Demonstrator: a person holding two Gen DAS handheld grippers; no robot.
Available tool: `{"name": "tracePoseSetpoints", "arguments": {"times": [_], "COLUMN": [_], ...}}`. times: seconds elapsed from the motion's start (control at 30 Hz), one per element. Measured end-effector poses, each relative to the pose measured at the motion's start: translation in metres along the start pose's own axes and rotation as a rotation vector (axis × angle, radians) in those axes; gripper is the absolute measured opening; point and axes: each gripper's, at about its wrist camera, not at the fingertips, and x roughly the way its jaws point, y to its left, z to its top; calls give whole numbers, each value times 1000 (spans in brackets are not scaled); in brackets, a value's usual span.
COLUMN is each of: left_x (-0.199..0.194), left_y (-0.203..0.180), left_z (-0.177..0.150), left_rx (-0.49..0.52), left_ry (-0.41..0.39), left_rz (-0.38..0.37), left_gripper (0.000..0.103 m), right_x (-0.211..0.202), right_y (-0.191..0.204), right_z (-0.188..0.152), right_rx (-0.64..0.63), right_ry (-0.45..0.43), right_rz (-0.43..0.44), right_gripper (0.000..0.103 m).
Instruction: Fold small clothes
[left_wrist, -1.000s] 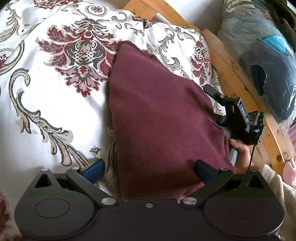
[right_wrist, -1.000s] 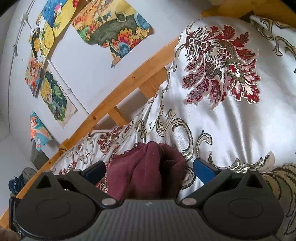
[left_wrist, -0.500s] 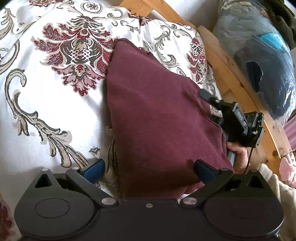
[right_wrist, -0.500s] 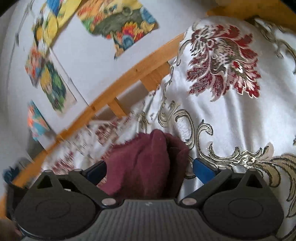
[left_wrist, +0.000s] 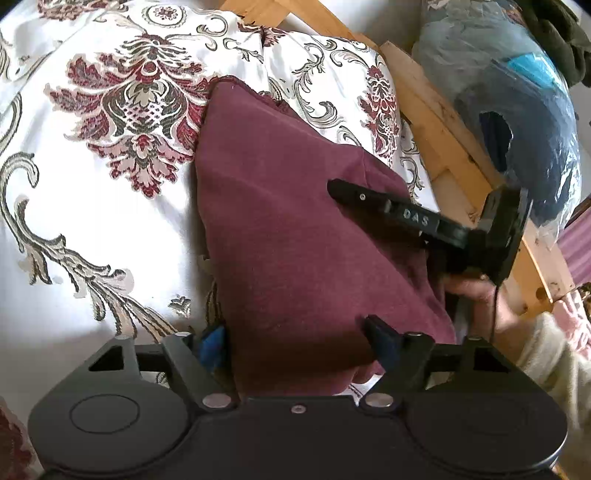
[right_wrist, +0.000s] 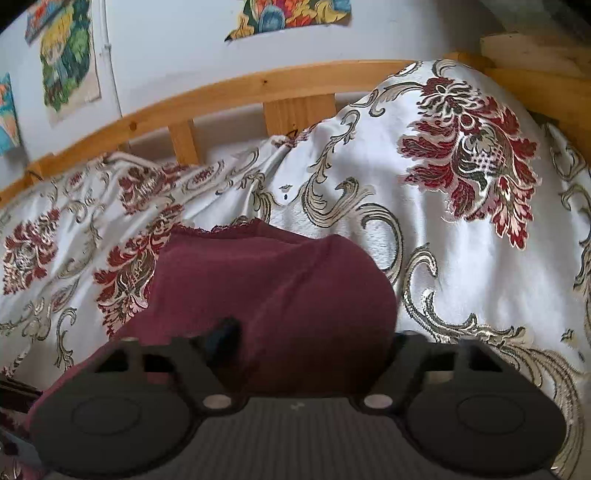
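A dark red garment (left_wrist: 291, 240) lies on the white floral bedspread (left_wrist: 92, 206), its lace hem at the far end. My left gripper (left_wrist: 295, 336) stands open at its near edge, the cloth lying between the blue fingertips (left_wrist: 212, 341). The right gripper (left_wrist: 424, 221) shows in the left wrist view, reaching over the garment's right side. In the right wrist view the garment (right_wrist: 266, 280) bulges up between my right gripper's (right_wrist: 306, 336) spread fingers. One fingertip (right_wrist: 223, 332) shows; the other is hidden by cloth.
A wooden bed frame (left_wrist: 454, 147) runs along the right. A plastic-wrapped dark bundle (left_wrist: 517, 110) lies beyond it. In the right wrist view a wooden rail (right_wrist: 258, 92) and a wall with colourful pictures (right_wrist: 70, 55) stand behind the bed.
The right gripper has swung in over the garment from the right edge, and its view has turned toward the headrail. The left gripper's fingers have closed in somewhat around the cloth.
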Motion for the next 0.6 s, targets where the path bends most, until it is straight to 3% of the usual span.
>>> {"name": "tracePoseSetpoints", "arguments": {"times": [0.13, 0.2, 0.33, 0.6], "left_x": [-6, -10, -19, -55], "left_y": [-7, -11, -17, -17], "left_z": [-4, -6, -7, 5], "left_rx": [49, 72, 98, 174], "left_ry": [-15, -27, -43, -114], "left_rz": [25, 37, 63, 140], "left_gripper": [66, 63, 60, 58], "right_x": [-6, -9, -19, -36], "right_y": [19, 30, 53, 90], "right_z": [5, 9, 18, 44], "right_rx": [-70, -111, -200, -238], "right_ry": [23, 20, -13, -109], "right_rz": [-47, -65, -87, -24], "right_gripper": [37, 32, 28, 26]}}
